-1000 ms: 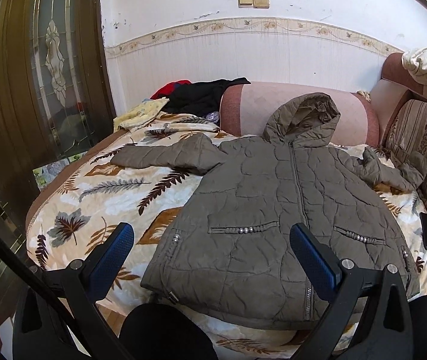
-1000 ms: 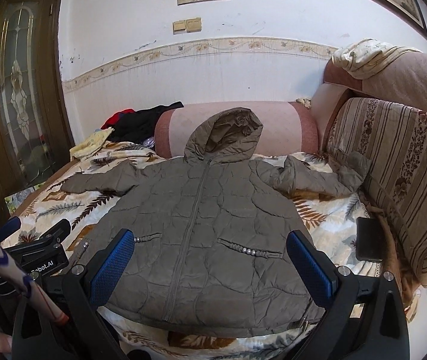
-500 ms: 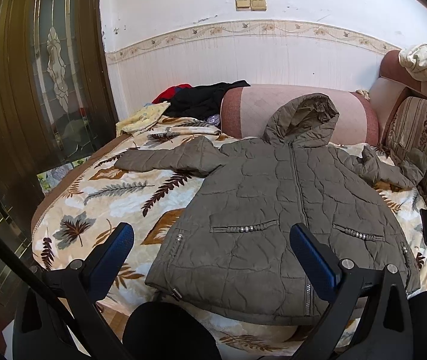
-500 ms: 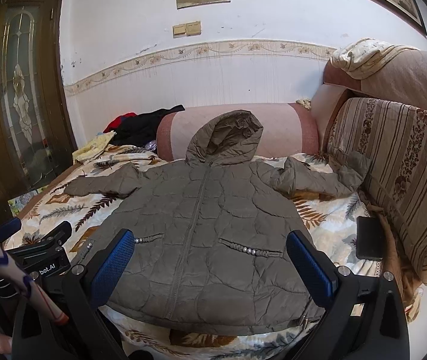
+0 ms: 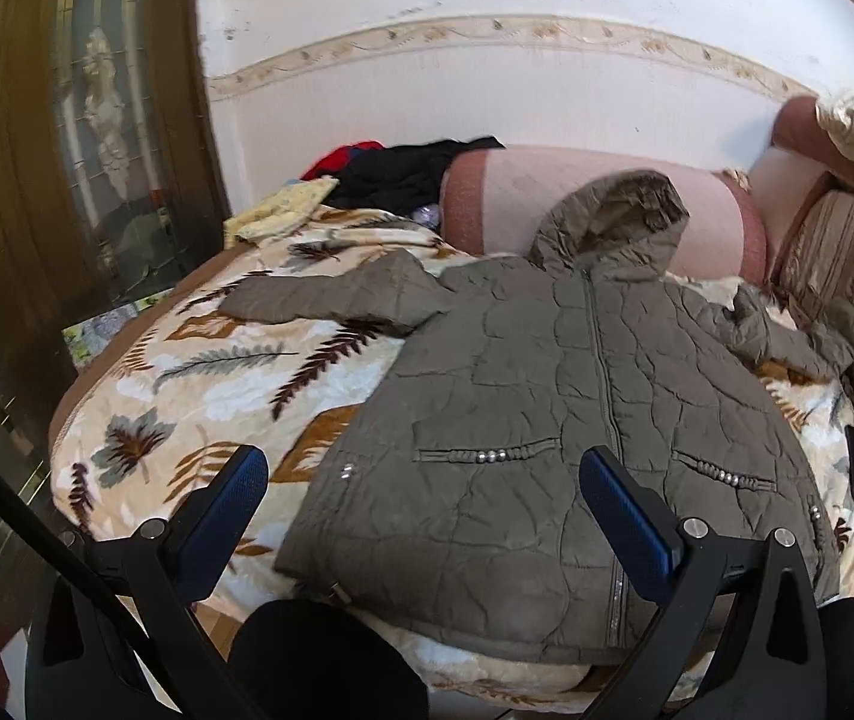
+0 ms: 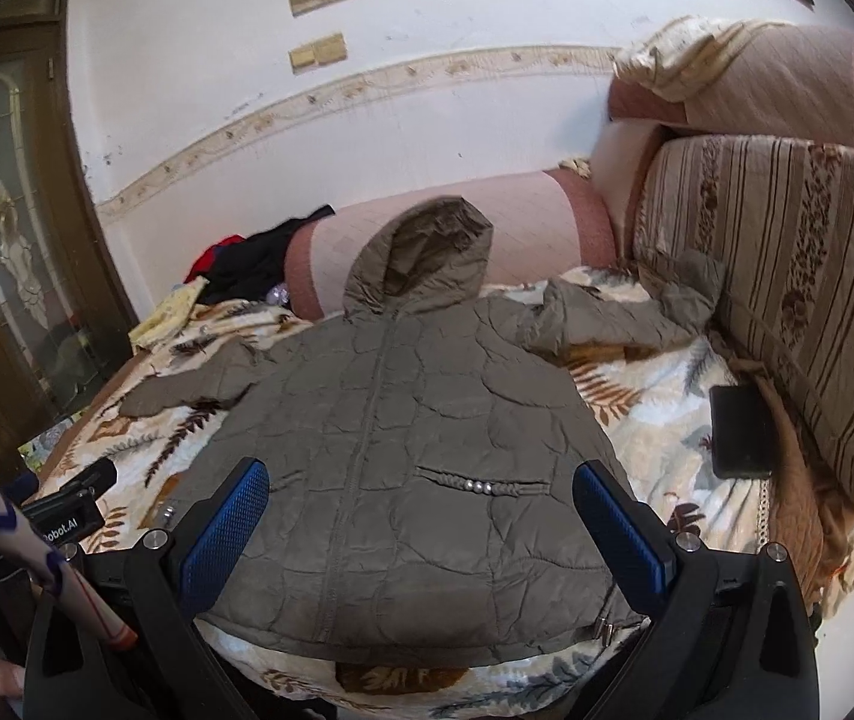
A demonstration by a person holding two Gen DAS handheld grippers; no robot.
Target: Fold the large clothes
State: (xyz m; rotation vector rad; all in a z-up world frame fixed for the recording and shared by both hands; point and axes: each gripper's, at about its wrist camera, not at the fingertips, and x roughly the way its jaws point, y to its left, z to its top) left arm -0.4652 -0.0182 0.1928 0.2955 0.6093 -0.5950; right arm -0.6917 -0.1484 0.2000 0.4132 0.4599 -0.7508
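An olive quilted hooded jacket (image 5: 547, 408) lies front-up and zipped on a leaf-patterned blanket (image 5: 199, 372), hood toward the pink bolster, sleeves spread left and right. It also shows in the right wrist view (image 6: 403, 438). My left gripper (image 5: 421, 516) is open and empty, above the jacket's lower left hem. My right gripper (image 6: 421, 525) is open and empty, above the jacket's lower half. The left gripper's body (image 6: 67, 510) shows at the left of the right wrist view.
A pink bolster (image 5: 547, 198) lies at the back. Black, red and yellow clothes (image 5: 403, 174) are piled at the back left. A striped sofa back (image 6: 787, 276) stands on the right, with a black phone (image 6: 739, 432) beside it. A wooden glass door (image 5: 67, 150) is at the left.
Both grippers have moved a little forward and lower toward the jacket, which looks larger. The right wrist view has tilted. Both grippers stay open; the jacket has not moved.
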